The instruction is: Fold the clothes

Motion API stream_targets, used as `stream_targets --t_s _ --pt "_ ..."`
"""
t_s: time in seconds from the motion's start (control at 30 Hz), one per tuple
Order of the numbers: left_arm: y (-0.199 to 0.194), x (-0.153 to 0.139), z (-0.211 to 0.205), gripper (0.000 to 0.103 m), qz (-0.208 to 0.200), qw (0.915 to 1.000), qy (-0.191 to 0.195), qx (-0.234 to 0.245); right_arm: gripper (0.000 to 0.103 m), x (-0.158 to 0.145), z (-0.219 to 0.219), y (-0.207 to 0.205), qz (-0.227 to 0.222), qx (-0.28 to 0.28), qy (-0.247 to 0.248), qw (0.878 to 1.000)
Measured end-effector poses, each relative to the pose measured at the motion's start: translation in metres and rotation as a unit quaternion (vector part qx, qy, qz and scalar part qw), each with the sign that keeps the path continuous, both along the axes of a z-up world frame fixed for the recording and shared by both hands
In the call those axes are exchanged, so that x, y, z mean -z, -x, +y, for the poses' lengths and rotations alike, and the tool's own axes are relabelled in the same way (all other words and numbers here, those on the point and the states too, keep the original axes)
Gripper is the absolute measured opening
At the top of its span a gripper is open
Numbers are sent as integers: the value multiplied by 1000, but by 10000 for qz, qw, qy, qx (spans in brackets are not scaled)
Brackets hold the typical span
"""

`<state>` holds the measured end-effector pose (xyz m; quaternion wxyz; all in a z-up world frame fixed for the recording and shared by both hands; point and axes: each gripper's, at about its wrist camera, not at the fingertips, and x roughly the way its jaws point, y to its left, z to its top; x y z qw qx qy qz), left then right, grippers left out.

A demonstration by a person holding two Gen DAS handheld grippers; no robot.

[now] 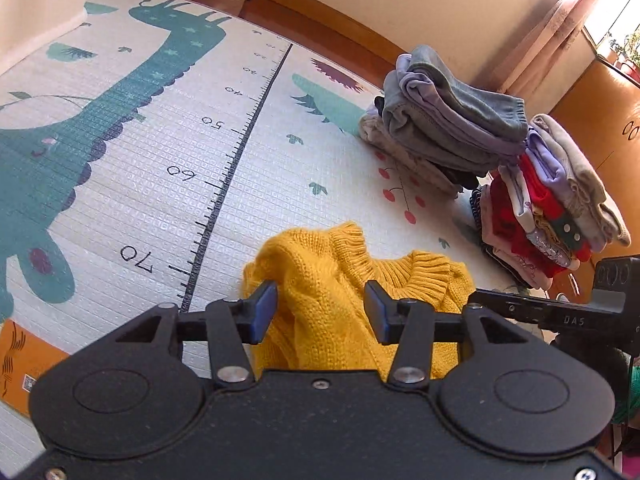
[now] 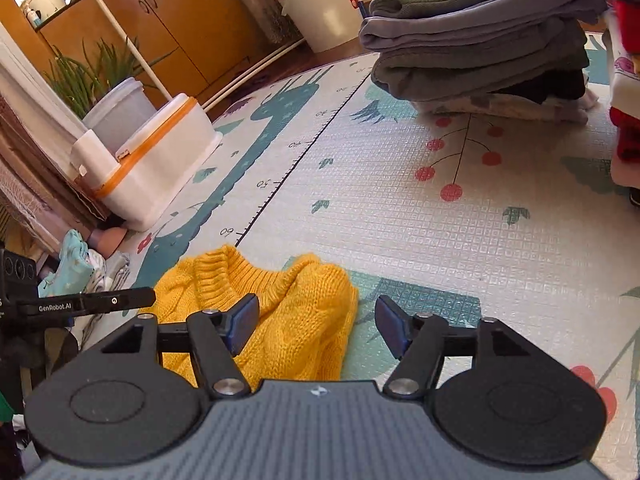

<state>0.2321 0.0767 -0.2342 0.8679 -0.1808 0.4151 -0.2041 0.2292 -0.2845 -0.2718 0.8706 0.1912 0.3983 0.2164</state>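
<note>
A yellow knitted sweater [image 1: 320, 272] lies crumpled on the play mat [image 1: 160, 160], its ribbed collar facing up. My left gripper [image 1: 320, 312] hangs just over it, jaws apart, with the knit bunched between the blue pads but not pinched. In the right wrist view the same sweater [image 2: 296, 304] sits under my right gripper [image 2: 316, 322], which is open. Its left pad [image 2: 244, 320] is over the knit and its right pad over bare mat [image 2: 400, 220]. Part of each gripper's frame shows at the edge of the other's view.
Two stacks of folded clothes stand on the mat: a grey and lilac one [image 1: 448, 132] and a taller red and beige one [image 1: 552, 208]. A white box with an orange band [image 2: 160, 160], a potted plant, a white bucket [image 2: 316, 0] and loose clothes [image 2: 80, 268] border the mat.
</note>
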Motion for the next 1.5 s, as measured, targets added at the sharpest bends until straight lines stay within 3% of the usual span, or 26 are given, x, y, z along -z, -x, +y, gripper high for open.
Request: stream_targets --t_s 0.07,0.1,0.13,0.17,0.2,0.27,0.3,0.37,0.43,0.5,0.53,0.6,0.63,0.7,0.8,0.87,0.93,0.97,1.03,1.13,1.23,1.3,1.4,1.5 --pt "-5 6 -3 44 60 10000 34 11 54 6 11 -1 -32 -173 98 9998" --pt "-7 9 -4 38 72 10000 22 3 40 8 16 -2 -45 -246 188 9995" --pt "-9 14 -1 22 116 9998 172 -38 30 11 21 -3 -59 -319 278 9991" --pt "-12 21 10 18 240 9969 738 -163 26 12 23 -3 -86 -374 256 9989" --pt "-14 29 22 16 357 9892 1385 -315 21 14 21 -5 -48 -385 34 9992" --pt "-14 45 47 15 453 9562 2823 -622 18 20 7 -10 208 -201 -887 9956" --pt "-13 54 54 15 471 9417 3256 -707 18 24 -2 -11 328 -97 -1350 9903" --pt "-12 73 60 15 687 9278 3541 -951 17 43 -23 -15 770 264 -2483 9652" --pt "-11 94 63 15 959 9164 3693 -1207 17 66 -33 -20 1212 437 -3190 9390" --pt "-10 108 67 15 1119 9066 3815 -1414 17 86 -34 -23 1503 637 -3164 9345" --pt "-8 110 67 15 1144 9063 3801 -1450 17 96 -33 -24 1648 668 -3289 9275" --pt "-6 109 66 16 1205 9091 3693 -1502 18 96 -31 -25 1633 695 -3248 9290" --pt "-5 108 65 24 1236 9117 3611 -1521 19 93 -30 -26 1613 680 -3199 9312" --pt "-3 97 65 25 1195 9221 3350 -1524 22 88 -28 -26 1575 656 -3076 9361" --pt "5 70 64 27 818 9488 2712 -1396 34 66 -24 -22 1314 566 -2634 9540" --pt "14 49 61 27 361 9653 2236 -1302 39 40 -21 -16 828 499 -1953 9760" --pt "22 28 55 28 -139 9778 1738 -1163 39 11 -10 -7 74 404 -914 9950" --pt "22 20 46 28 -352 9835 1503 -946 39 -5 -3 -2 -392 332 -320 9982" --pt "21 5 28 28 -758 9909 995 -489 39 -23 15 6 -1136 -88 430 9926" --pt "15 1 -5 28 -1050 9941 82 269 38 -28 48 6 -1696 -800 1184 9751" --pt "12 30 -15 28 -838 9952 -362 348 38 -7 64 -6 -1378 -1003 1326 9764" --pt "14 42 -17 29 -859 9946 -470 333 39 11 65 -11 -1035 -935 1196 9830" --pt "19 48 -19 30 -1006 9931 -518 292 38 22 51 -17 -823 -738 681 9915" --pt "22 46 -20 32 -1013 9931 -545 246 38 27 48 -15 -803 -661 569 9929"
